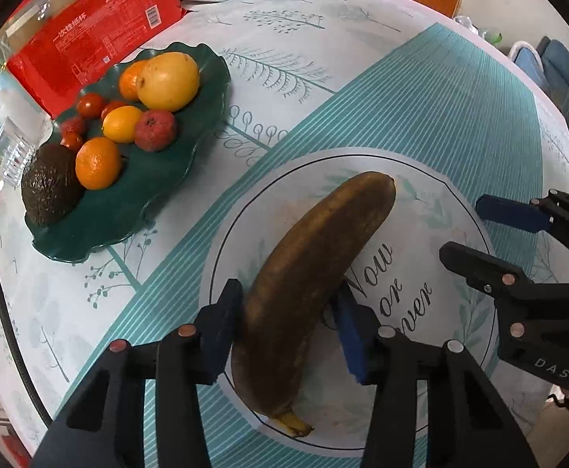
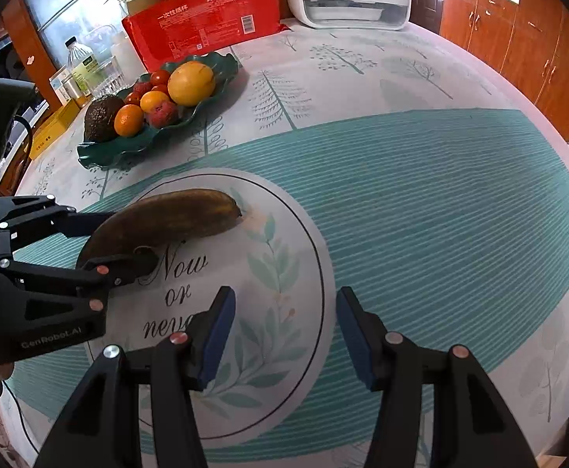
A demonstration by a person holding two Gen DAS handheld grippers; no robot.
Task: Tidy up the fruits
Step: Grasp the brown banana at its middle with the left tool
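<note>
Banana (image 1: 315,273): overripe, brown-skinned, yellow only at the stem. It lies on the round white printed patch of the tablecloth (image 1: 460,117), stem end nearest the left wrist camera, blossom end pointing away. Its lower body sits between the blue pads of the left gripper (image 1: 284,323); both pads meet the skin, so the claw is narrowed onto the banana.

Right gripper (image 2: 284,331): jaws at a middling gap with nothing between them, hanging over the leaf print on the white patch. The banana lies well to its left, apart from it.

Green leaf-shaped dish (image 1: 159,202): stands on the cloth beyond the banana, away from both claws. It holds an avocado (image 1: 50,187), two oranges, a lemon, a large yellow fruit (image 1: 169,82), a reddish round fruit and several small red ones.

Writing: the patch reads "Now or never" in black script, partly covered in each view. The left gripper's body, seen from the right wrist, is marked "GenRobot.AI"; the right gripper's body, seen from the left wrist, shows "DAS". The red package (image 2: 202,15) behind the dish carries white Chinese characters and a barcode, too small to read with confidence.

Pose: both grippers point steeply down at the table, side by side, the left one tilted across the banana.
</note>
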